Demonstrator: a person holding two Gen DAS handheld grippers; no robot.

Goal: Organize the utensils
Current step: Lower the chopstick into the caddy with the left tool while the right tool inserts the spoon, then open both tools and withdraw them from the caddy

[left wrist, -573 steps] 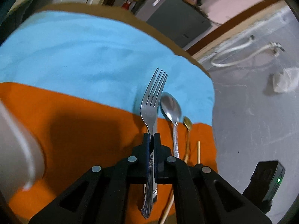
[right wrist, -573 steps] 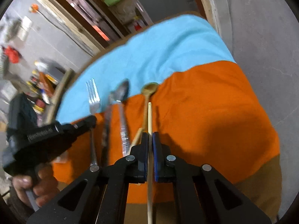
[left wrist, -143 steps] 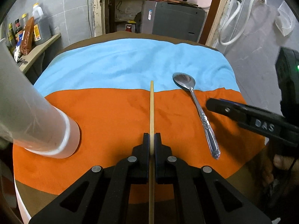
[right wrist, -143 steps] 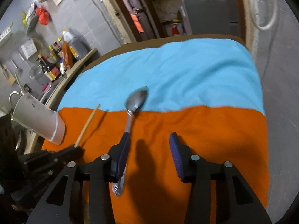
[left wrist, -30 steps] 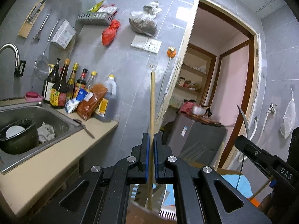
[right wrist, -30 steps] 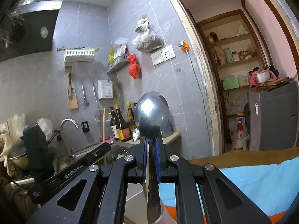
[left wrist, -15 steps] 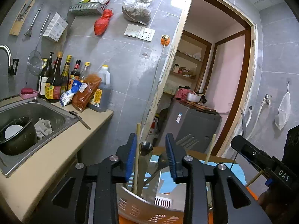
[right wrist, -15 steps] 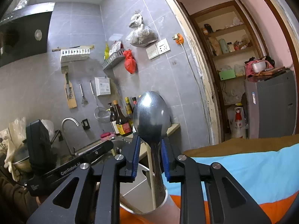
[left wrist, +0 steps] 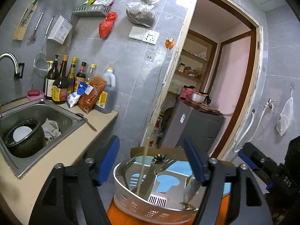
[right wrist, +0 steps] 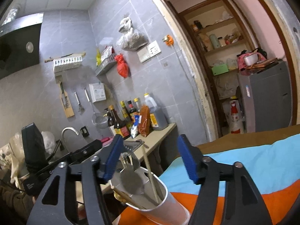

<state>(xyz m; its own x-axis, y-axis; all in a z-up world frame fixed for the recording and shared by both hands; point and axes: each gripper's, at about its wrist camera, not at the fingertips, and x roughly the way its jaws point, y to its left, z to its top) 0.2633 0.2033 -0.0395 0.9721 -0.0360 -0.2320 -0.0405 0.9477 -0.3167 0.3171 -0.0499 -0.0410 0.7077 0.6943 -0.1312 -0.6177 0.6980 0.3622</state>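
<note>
The white perforated plastic utensil holder (left wrist: 150,209) is standing on the orange part of the cloth-covered table (right wrist: 277,193), near its edge closest to the kitchen counter. It is holding a silver metal spoon (right wrist: 130,182) with its bowl pointing up, a silver metal fork (right wrist: 129,157) with its tines up, a pale wooden chopstick (left wrist: 143,166) leaning against the rim, and a second wooden chopstick (right wrist: 150,170). A small gold-coloured spoon (right wrist: 120,196) is also sitting inside, by the near rim.

The left hand-held gripper (left wrist: 151,161) is hovering just above the holder with its blue-padded jaws spread wide, gripping nothing. The right hand-held gripper (right wrist: 148,165) is likewise hanging over the holder, released, its jaws well apart and empty.

Beyond the holder, the light blue part of the cloth (right wrist: 253,159) is covering the far side of the table. To the left, a steel sink (left wrist: 39,116) and a row of sauce bottles (left wrist: 69,78) are sitting on the beige counter.
</note>
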